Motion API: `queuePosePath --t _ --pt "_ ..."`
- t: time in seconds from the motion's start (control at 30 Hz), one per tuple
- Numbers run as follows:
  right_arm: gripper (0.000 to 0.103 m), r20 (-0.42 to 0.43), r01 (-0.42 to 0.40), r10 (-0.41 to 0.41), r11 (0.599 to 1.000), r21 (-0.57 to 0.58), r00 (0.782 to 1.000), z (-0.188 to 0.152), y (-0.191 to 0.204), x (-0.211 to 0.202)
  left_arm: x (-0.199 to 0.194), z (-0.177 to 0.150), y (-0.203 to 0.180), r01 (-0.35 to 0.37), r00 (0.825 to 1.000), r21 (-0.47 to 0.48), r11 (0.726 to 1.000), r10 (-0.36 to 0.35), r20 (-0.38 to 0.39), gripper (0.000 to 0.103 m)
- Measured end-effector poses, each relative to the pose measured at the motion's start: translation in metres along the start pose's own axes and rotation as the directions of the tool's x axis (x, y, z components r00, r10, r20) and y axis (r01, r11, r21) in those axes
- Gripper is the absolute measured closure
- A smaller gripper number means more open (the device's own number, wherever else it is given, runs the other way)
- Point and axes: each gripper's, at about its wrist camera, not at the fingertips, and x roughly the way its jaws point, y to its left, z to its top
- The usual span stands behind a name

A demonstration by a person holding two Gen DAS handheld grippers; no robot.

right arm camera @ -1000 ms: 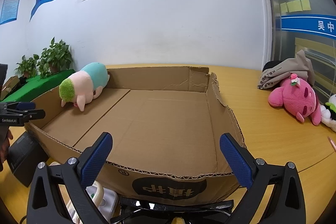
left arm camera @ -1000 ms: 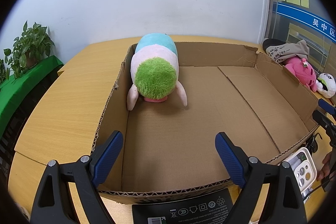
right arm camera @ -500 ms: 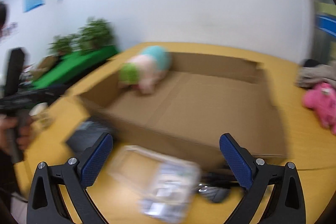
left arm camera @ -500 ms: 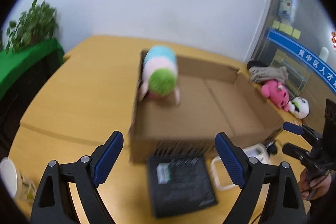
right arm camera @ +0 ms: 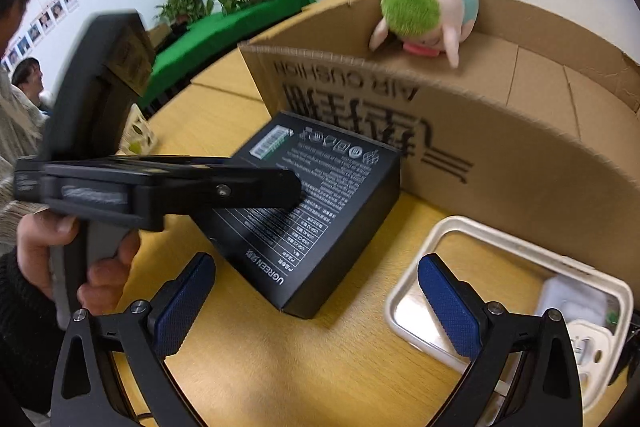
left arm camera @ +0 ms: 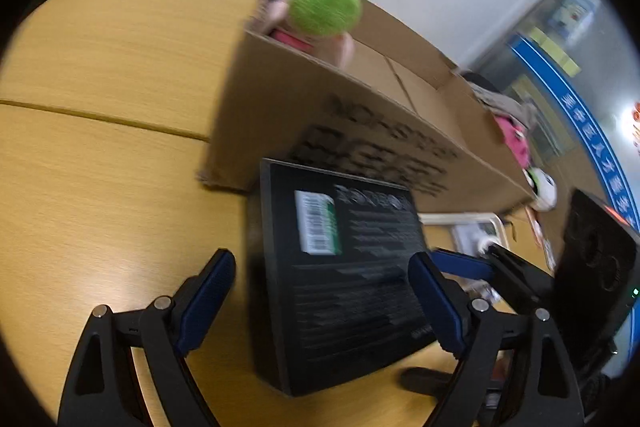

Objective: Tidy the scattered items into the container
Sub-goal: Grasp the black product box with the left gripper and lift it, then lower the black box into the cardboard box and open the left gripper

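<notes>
Right wrist view: only the plush toy (right arm camera: 430, 13) lies inside the cardboard box (right arm camera: 520, 163) — black carton (right arm camera: 316, 203) and white packet (right arm camera: 508, 287) wait just outside it on the counter (right arm camera: 352, 359), both tools — right (right arm camera: 316, 303), left (left arm camera: 320, 303) — wide open, empty.

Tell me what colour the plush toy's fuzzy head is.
Bright green, on the plush toy; clearest in the right wrist view.

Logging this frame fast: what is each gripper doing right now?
Left gripper: open, empty, over the black box.
Right gripper: open, empty, between the black box and the white case.
</notes>
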Motion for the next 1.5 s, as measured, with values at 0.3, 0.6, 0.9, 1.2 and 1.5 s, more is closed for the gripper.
queuePosePath --t 0.3,0.6,0.9,1.2,1.5 --pt "0.007 0.034 0.071 -0.07 0.996 -0.048 0.997 -0.008 0.016 0.0 -0.001 -0.008 0.001 0.06 0.998 -0.059 0.996 -0.058 0.032 0.042" --pt "0.013 0.178 0.122 -0.108 0.99 -0.068 0.978 -0.003 0.026 -0.048 -0.041 0.001 -0.041 0.001 0.993 0.032 0.999 -0.005 0.118 0.047" --pt "0.013 0.347 0.191 -0.152 0.978 -0.079 0.925 0.04 0.018 -0.123 -0.079 0.058 -0.107 -0.031 0.969 0.2 0.979 -0.019 0.245 0.047" --pt "0.014 0.463 0.344 -0.273 0.936 -0.075 0.844 0.117 -0.026 -0.186 -0.077 0.151 -0.158 0.032 0.958 0.349 0.937 -0.128 0.258 0.047" --pt "0.024 0.417 0.316 -0.296 0.948 0.023 0.859 0.18 -0.111 -0.181 -0.044 0.205 -0.194 -0.009 0.958 0.42 0.907 -0.112 0.263 0.048"
